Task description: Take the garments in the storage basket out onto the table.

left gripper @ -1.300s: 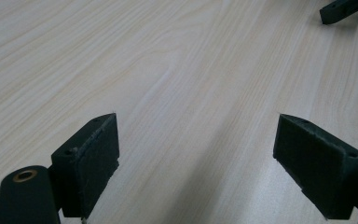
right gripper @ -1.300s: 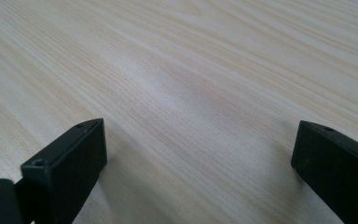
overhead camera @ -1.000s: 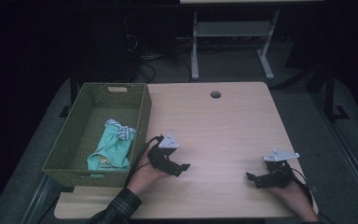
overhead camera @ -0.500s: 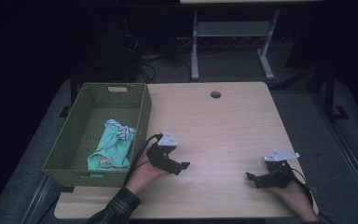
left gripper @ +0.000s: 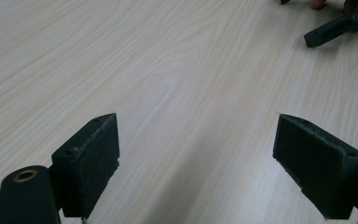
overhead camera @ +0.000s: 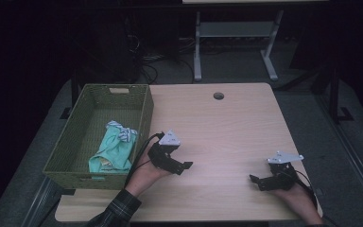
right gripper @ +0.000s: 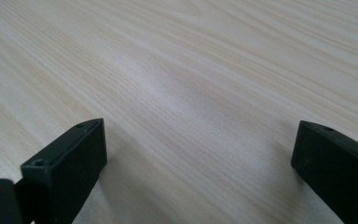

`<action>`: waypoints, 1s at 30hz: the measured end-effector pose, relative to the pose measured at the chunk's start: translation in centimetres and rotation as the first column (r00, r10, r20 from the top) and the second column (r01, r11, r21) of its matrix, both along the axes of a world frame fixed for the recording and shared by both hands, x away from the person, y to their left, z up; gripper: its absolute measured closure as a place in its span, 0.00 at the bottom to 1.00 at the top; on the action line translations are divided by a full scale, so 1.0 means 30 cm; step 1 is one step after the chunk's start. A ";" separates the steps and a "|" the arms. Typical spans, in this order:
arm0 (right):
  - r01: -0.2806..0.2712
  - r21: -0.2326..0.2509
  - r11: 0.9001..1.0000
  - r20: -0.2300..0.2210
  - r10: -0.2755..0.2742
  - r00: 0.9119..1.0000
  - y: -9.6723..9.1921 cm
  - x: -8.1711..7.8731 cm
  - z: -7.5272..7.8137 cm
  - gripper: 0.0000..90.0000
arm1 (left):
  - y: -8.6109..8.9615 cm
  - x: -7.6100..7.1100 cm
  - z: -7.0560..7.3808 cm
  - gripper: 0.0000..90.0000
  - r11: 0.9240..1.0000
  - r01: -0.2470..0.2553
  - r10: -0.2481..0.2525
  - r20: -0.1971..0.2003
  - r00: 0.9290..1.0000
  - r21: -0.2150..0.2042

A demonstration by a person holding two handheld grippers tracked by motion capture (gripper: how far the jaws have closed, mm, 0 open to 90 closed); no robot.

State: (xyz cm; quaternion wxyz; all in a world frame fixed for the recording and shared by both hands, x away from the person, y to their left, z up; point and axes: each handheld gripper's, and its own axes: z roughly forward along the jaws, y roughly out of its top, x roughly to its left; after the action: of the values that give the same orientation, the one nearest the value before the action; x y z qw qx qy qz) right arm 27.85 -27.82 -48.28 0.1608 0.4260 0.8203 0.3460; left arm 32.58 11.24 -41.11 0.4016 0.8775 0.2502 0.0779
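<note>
Grippers first, nearest the front edge. Left gripper [overhead camera: 182, 166] in a hand just beside the basket, jaws spread wide, clamped on nothing. Shows bare wood between its black pads [left gripper: 93, 154] in the left gripper view. Right gripper [overhead camera: 257, 182] toward the near right corner, well apart from the left one, jaws likewise wide apart, with wood grain alone between them in the right gripper view. Sit low over the table [overhead camera: 227, 127], tips turned roughly toward each other.

Next out, on the left side: a green woven basket [overhead camera: 144, 118] along the table's left edge. Inside it, crumpled on the bottom toward the near end, a mint-green cloth [overhead camera: 116, 146] with a striped patch, below the rim and touched by neither gripper.

Judging from that: cloth already in the basket, no other loose item on the wood, so probably at or close to the end, with both hands parked. If meant to come out instead, nothing started: reach over the rim, pinch and lift all left to do.

Farthest: a round hole [overhead camera: 218, 96] near the table's back edge, then a pale stand [overhead camera: 236, 33] on the dark floor.
</note>
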 end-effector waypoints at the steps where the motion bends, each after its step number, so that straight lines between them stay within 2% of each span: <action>1: 0.000 0.000 1.000 0.000 0.000 1.000 0.000 0.000 0.000 0.03 | 0.000 0.000 0.000 0.15 1.000 0.000 0.000 0.000 1.000 0.000; 5: 0.000 0.000 1.000 0.000 0.000 1.000 0.000 0.000 0.000 0.03 | 0.004 0.003 0.016 0.15 1.000 -0.006 0.006 0.003 1.000 -0.022; 30: 0.001 0.001 1.000 0.000 -0.001 1.000 0.000 0.000 0.000 0.03 | 0.020 0.019 0.097 0.15 0.999 -0.010 0.011 0.016 1.000 -0.031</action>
State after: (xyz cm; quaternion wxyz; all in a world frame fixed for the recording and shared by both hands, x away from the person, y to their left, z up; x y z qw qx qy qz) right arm 27.85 -27.82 -48.28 0.1608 0.4263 0.8201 0.3462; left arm 33.15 11.82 -38.20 0.4168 0.8692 0.2529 0.0831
